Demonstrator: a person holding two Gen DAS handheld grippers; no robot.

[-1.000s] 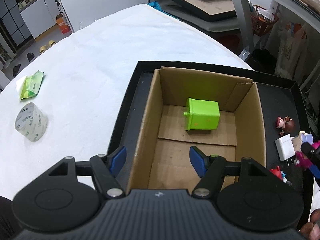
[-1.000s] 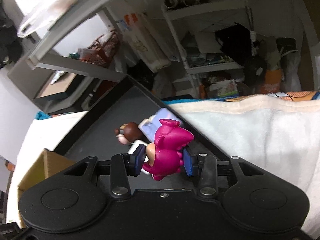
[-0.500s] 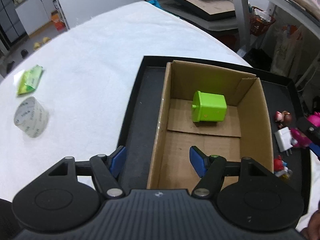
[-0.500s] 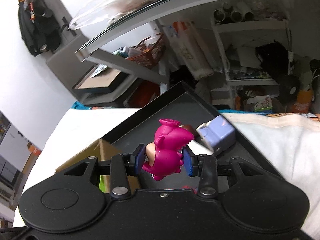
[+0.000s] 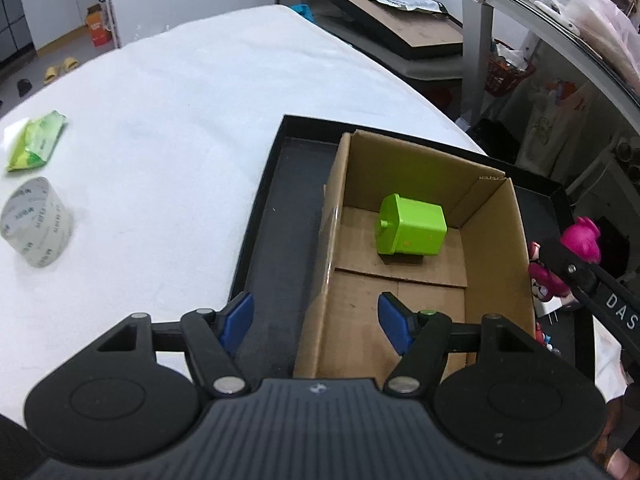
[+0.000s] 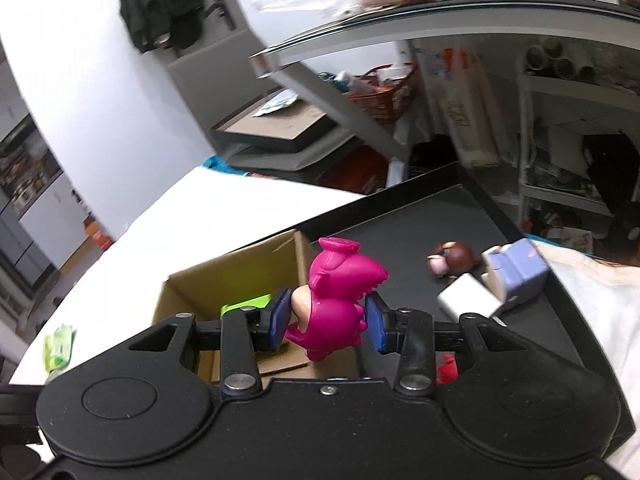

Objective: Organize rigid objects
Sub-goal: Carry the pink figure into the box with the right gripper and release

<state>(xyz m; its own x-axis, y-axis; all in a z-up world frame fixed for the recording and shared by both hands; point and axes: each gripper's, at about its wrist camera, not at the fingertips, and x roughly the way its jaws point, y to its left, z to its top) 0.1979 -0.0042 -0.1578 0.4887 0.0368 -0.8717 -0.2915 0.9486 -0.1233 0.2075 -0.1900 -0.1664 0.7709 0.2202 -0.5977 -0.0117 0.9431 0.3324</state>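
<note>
My right gripper (image 6: 327,320) is shut on a magenta toy figure (image 6: 336,300) and holds it in the air over the right wall of the cardboard box (image 6: 236,276). The figure also shows in the left wrist view (image 5: 582,238), at the box's right side. The box (image 5: 496,248) stands in a black tray (image 5: 276,216) and holds a green block (image 5: 412,230). My left gripper (image 5: 316,322) is open and empty, with the box's left wall between its fingers.
On the tray right of the box lie a brown figure (image 6: 452,258), a lilac block (image 6: 516,274), a white charger (image 6: 468,300) and a small red toy (image 6: 448,372). A tape roll (image 5: 36,226) and a green packet (image 5: 36,146) lie on the white table.
My right gripper has swung left with the magenta figure, from over the tray's right part to the box's right wall. The left gripper's view shifted slightly; its jaws stay open.
</note>
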